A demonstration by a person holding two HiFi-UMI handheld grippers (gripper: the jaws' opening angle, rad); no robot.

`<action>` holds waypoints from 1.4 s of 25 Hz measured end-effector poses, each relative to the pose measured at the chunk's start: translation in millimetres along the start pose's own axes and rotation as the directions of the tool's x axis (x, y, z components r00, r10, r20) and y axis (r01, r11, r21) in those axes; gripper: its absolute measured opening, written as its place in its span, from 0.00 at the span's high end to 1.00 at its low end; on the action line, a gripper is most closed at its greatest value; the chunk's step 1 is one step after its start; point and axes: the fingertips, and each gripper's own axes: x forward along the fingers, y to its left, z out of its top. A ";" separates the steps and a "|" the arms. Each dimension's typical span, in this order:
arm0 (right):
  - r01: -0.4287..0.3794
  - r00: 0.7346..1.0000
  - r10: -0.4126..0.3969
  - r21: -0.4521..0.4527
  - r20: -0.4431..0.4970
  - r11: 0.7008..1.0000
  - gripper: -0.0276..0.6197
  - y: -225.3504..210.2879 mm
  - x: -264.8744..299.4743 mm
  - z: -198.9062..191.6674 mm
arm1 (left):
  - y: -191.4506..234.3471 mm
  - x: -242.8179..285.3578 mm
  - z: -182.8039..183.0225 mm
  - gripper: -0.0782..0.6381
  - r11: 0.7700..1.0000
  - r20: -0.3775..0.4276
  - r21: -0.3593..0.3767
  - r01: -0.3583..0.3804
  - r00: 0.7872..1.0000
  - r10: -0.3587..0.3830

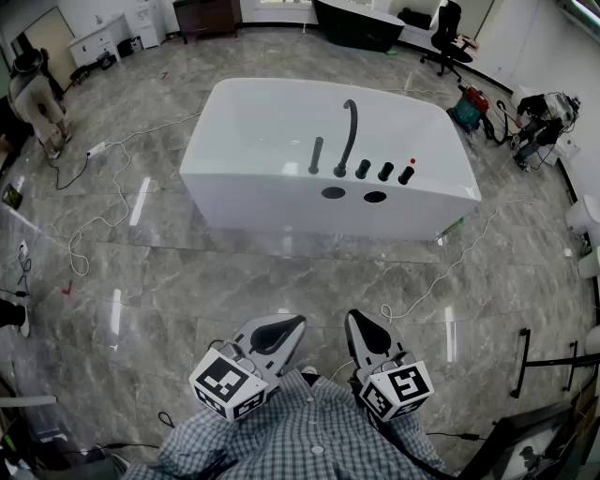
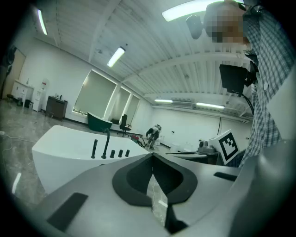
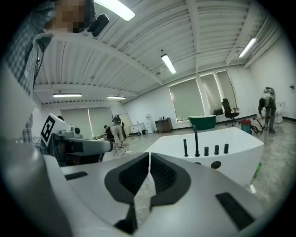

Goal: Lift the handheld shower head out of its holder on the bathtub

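Note:
The white bathtub [image 1: 262, 178] stands in the middle of the room, well ahead of me. On its near rim the black handheld shower head [image 1: 316, 156] stands upright in its holder, left of the curved black spout [image 1: 349, 136] and three knobs [image 1: 385, 172]. Both grippers hang low by my checked shirt, far from the tub. The left gripper [image 1: 292, 324] is shut and empty, and so is the right gripper [image 1: 355, 317]. The left gripper view shows its tips [image 2: 151, 155] meeting, with the shower head [image 2: 94, 149] far off. In the right gripper view the tips [image 3: 149, 154] touch, with the shower head [image 3: 185, 148] beyond.
White cables [image 1: 103, 202] trail over the grey marble floor on both sides of the tub. A person [image 1: 37, 98] stands at far left and another crouches at far right [image 1: 536, 117]. A dark tub [image 1: 361, 23], an office chair [image 1: 448, 37] and a red machine [image 1: 472, 105] stand behind.

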 end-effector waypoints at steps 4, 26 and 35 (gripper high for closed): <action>-0.005 1.000 0.005 0.014 -0.007 1.000 0.92 -4.6 4.1 -2.4 | 1.5 3.8 1.2 0.88 1.000 0.008 -0.008 0.004 1.000 -0.004; -0.005 1.000 0.005 0.019 0.012 1.000 0.92 -26.5 -8.3 5.1 | -9.8 18.0 -3.4 0.88 0.999 -0.009 -0.016 -0.046 0.999 0.046; 0.005 1.000 -0.005 0.015 0.002 1.000 0.92 -57.7 -34.6 -3.3 | -31.5 29.5 -12.1 0.88 0.995 0.013 -0.010 -0.097 0.995 0.097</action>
